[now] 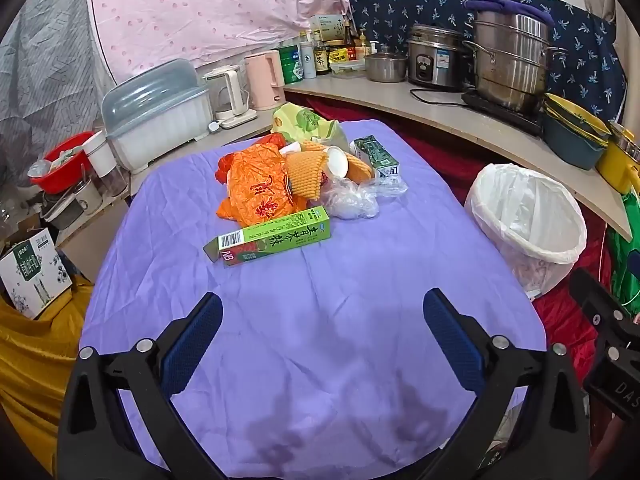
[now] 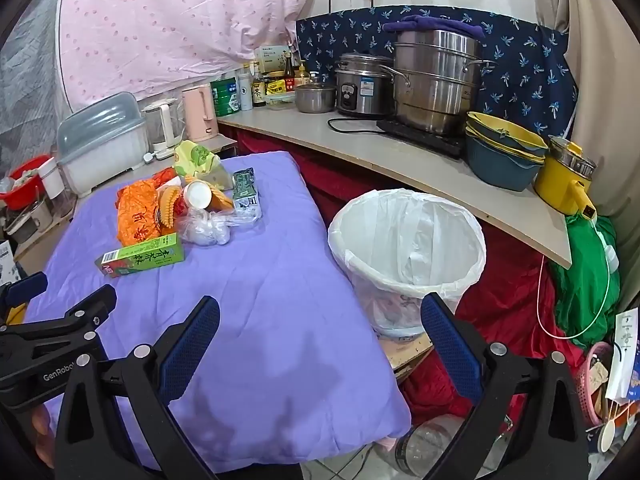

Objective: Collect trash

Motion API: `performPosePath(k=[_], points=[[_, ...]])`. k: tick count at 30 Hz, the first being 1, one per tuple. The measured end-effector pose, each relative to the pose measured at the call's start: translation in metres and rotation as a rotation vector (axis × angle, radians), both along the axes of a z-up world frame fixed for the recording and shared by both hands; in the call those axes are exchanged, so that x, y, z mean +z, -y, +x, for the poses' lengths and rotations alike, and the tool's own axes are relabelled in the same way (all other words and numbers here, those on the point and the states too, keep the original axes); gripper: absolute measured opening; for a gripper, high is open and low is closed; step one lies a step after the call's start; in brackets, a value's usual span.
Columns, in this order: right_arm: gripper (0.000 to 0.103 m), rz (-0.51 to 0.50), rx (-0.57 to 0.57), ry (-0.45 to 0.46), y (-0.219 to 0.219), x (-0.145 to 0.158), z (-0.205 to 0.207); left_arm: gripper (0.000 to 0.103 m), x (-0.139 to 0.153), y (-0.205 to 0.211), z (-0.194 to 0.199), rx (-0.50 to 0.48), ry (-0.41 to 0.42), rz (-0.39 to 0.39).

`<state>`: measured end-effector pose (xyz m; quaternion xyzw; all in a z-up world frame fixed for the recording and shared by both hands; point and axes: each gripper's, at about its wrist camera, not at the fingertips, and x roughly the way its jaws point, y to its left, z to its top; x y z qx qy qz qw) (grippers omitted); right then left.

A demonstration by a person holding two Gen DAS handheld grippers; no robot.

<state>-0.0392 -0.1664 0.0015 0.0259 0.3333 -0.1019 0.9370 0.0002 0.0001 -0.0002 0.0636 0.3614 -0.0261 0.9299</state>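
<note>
A heap of trash lies on the far half of the purple-covered table [image 1: 320,340]: a green carton box [image 1: 272,238], an orange crumpled bag [image 1: 256,184], a white paper cup [image 1: 338,160], a clear plastic bag [image 1: 352,200] and a small green milk carton [image 1: 378,156]. A white-lined trash bin [image 1: 528,220] stands right of the table. My left gripper [image 1: 322,320] is open and empty over the near table. My right gripper [image 2: 320,320] is open and empty, between the table's right edge and the bin [image 2: 408,248]. The green carton box [image 2: 140,260] shows at its left.
A curved counter [image 2: 400,164] behind carries steel pots [image 2: 432,84], a rice cooker, stacked yellow-blue basins and bottles. Kettles and a dish-rack box [image 1: 160,116] stand at back left. Red cloth [image 2: 500,312] covers the floor around the bin. A cardboard box [image 1: 32,272] sits at far left.
</note>
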Motion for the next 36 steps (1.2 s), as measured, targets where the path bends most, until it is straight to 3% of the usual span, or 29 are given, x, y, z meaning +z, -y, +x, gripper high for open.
performPosePath(k=[36], points=[[0.096, 0.005, -0.013, -0.02, 0.007, -0.009, 0.003, 0.096, -0.008, 0.005, 0.002, -0.006, -0.035, -0.006]])
